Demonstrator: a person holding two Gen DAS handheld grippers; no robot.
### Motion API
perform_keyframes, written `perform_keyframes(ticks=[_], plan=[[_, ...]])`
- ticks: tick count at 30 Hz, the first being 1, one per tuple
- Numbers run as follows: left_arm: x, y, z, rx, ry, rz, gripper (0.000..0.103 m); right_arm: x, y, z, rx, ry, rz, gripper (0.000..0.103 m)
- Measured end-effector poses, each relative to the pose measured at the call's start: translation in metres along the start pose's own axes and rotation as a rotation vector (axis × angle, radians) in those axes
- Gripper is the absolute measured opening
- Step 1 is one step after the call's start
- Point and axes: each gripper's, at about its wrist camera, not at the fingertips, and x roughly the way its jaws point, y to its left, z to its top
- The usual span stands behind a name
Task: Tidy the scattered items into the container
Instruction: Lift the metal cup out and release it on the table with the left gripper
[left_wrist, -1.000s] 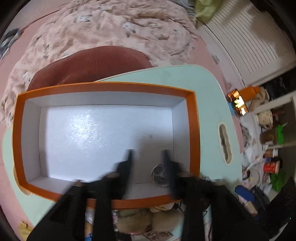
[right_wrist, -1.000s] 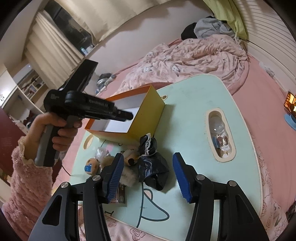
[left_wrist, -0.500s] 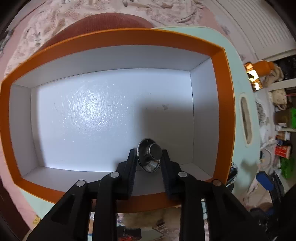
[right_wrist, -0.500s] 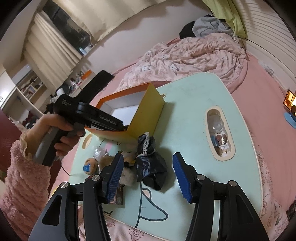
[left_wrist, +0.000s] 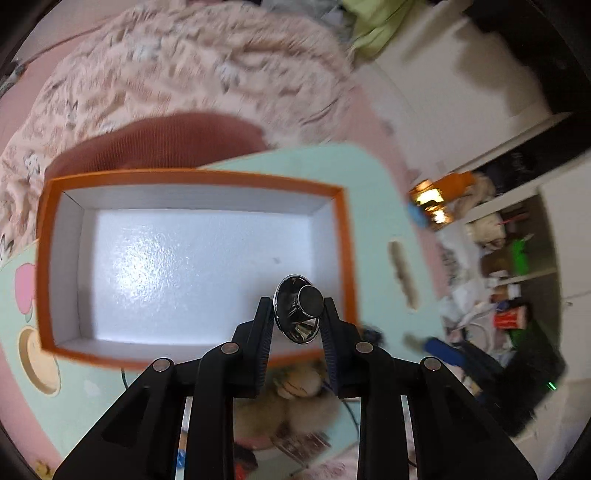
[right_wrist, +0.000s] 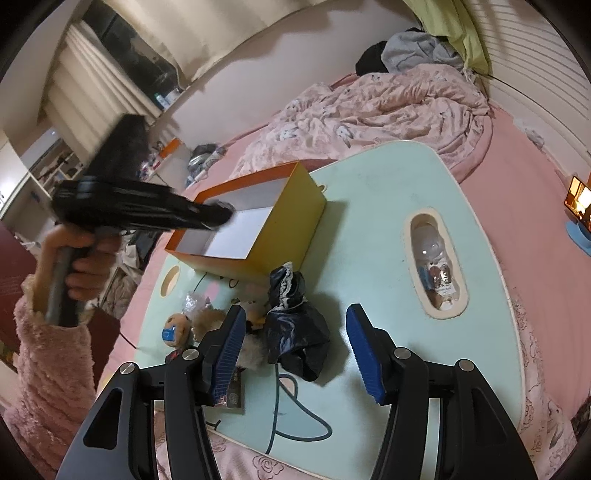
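Bedroom with a mint table (right_wrist: 373, 221) on the pink bed. Orange box (left_wrist: 44, 266) sits on it, white inside; left gripper (left_wrist: 298, 317) is clenched on a shiny metal funnel (left_wrist: 298, 312) above its near-right corner. Right gripper (right_wrist: 295, 350) hangs released over a black bag (right_wrist: 295, 328) beside plush toys (right_wrist: 199, 325).

A home bedroom: rumpled pink duvet (right_wrist: 388, 107) on a bed, curtains (right_wrist: 92, 92) behind

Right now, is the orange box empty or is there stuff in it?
Empty. The orange box shows only its bare white floor. The shiny metal piece is pinched in the left gripper above it, not lying inside.
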Motion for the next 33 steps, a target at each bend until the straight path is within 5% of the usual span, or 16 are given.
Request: perform_keyframes(ticks=[6,11,17,20,21,25,28,33], plan=[[-0.025,-0.011,-0.063,0.082,-0.085,-0.014,0.026,0.01,0.011,-0.002,-0.021,0.027,0.014,0.056],[0.0,0.011,-0.121,0.046,-0.062,-0.021,0.027,0.013,0.018,-0.002,-0.033,0.033,0.01,0.056],[0.034,0.021,-0.14,0.022,-0.043,-0.057,0.029,0.021,0.031,0.001,-0.06,0.047,0.006,0.056],[0.032,0.017,-0.143,0.06,-0.094,-0.038,0.052,0.029,0.034,0.005,-0.059,0.057,0.015,0.056],[0.028,0.018,-0.144,0.056,-0.116,-0.03,0.061,0.032,0.034,0.007,-0.049,0.062,0.02,0.056],[-0.001,0.03,-0.146,0.017,-0.245,-0.134,0.061,0.045,0.035,0.016,-0.016,0.074,0.058,0.056],[-0.032,0.054,-0.143,-0.076,-0.427,-0.16,0.065,0.056,0.039,0.021,0.002,0.095,0.098,0.056],[-0.057,0.101,-0.129,-0.286,-0.688,0.149,0.074,0.07,0.056,0.022,-0.036,0.131,0.144,0.056]])
